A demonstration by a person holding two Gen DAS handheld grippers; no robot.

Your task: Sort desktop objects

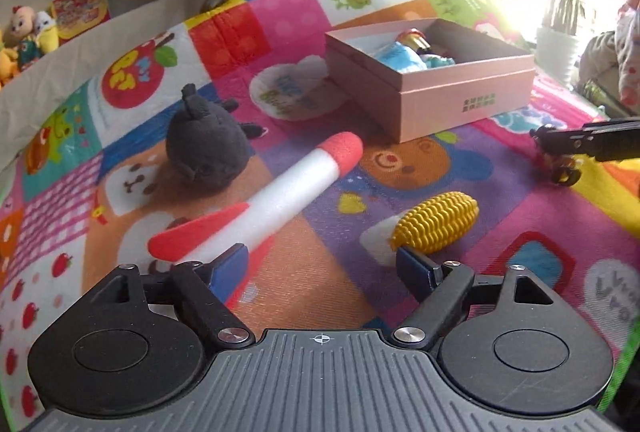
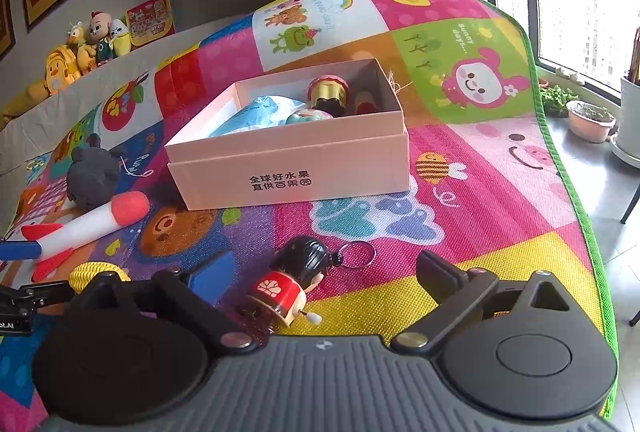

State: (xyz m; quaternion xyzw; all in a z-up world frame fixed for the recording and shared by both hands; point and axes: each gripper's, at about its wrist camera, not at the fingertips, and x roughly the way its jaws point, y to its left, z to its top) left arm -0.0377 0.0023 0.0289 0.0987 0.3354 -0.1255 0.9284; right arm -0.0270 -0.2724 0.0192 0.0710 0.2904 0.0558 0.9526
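Observation:
My left gripper is open and low over the colourful play mat, with nothing between its fingers. A white foam rocket with a red nose and fins lies just ahead of its left finger. A yellow toy corn lies by its right finger. A grey plush toy sits behind the rocket. My right gripper is open too, and a small wind-up doll with black hair and a key ring lies between its fingers, untouched by the pads. The pink box ahead holds several toys.
Plush toys line a ledge at the back left. The mat's green edge drops off to the floor on the right, where plant pots stand by the window. In the left wrist view the right gripper's finger reaches in over the doll.

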